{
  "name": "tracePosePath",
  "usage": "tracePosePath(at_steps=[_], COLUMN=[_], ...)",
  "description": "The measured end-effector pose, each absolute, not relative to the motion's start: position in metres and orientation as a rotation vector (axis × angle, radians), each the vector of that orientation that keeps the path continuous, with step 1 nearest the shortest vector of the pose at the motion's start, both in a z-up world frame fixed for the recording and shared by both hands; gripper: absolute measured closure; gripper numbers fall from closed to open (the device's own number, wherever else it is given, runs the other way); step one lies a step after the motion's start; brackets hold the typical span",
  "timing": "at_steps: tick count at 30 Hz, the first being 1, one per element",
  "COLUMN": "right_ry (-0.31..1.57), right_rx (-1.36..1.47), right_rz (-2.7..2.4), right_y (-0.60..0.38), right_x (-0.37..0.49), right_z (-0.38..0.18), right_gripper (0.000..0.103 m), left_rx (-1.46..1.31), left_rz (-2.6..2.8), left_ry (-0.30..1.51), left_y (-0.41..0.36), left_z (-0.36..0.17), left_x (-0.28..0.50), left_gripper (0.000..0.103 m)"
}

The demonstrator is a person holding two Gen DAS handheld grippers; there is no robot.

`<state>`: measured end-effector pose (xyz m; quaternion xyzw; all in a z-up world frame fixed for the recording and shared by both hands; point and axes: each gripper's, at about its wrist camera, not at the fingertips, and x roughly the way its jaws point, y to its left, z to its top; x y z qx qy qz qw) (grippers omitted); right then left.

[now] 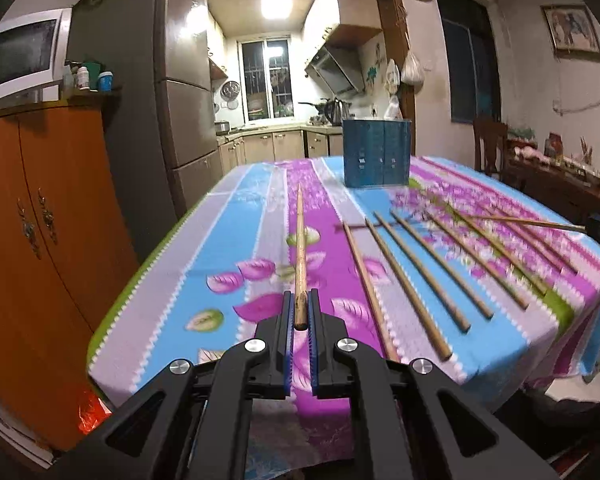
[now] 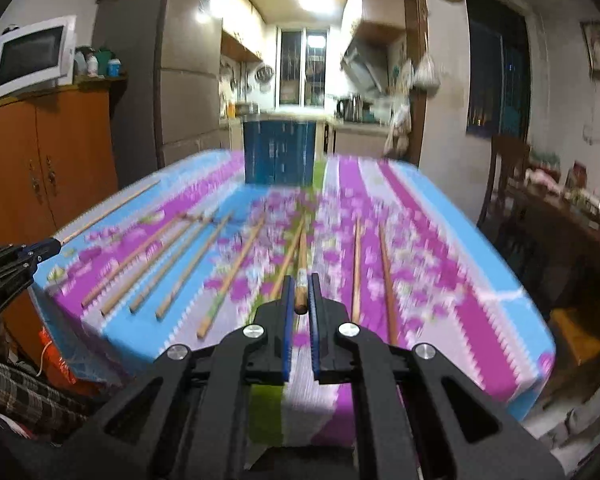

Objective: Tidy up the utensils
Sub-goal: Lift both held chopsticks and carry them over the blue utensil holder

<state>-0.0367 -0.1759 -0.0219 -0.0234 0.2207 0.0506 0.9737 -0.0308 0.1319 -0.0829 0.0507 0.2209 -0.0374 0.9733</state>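
Observation:
My left gripper (image 1: 300, 300) is shut on the thick end of a wooden chopstick (image 1: 299, 248), which points forward above the flowered tablecloth (image 1: 236, 216). My right gripper (image 2: 301, 286) is shut on another wooden chopstick (image 2: 301, 258), lifted over the cloth (image 2: 420, 240). Several more chopsticks (image 1: 416, 272) lie side by side on the table to the right in the left wrist view, and several chopsticks (image 2: 180, 264) lie to both sides of the right gripper. A blue utensil holder (image 1: 377, 152) stands upright at the far end of the table; the same blue holder (image 2: 279, 151) is straight ahead in the right wrist view.
An orange wooden cabinet (image 1: 40, 240) with a microwave (image 2: 30, 56) on top stands left of the table. A grey fridge (image 1: 180, 120) is behind it. A dark chair (image 1: 490, 144) and a cluttered side table (image 2: 572, 200) stand on the right. The kitchen doorway opens beyond.

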Motion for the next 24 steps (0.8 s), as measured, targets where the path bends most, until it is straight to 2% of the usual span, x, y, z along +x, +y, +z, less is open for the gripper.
tracePosePath(at_steps=[7, 15, 24], right_ry=[0.337, 0.310, 0.264], right_rx=[-0.078, -0.080, -0.105], right_rz=[0.110, 0.122, 0.163], right_y=[-0.179, -0.182, -0.177], right_x=[-0.036, -0.033, -0.023], right_z=[0.015, 0.022, 0.037], right_gripper=[0.098, 0.098, 0.098], left_rx=[0.086, 0.000, -0.070], left_rz=[-0.105, -0.208, -0.256], left_ry=[0.510, 0.675, 0.639], left_y=[0.138, 0.153, 0.165], left_z=[-0.055, -0.043, -0.003], left_x=[-0.023, -0.003, 0.013], left_gripper=[0.096, 0.096, 0.096])
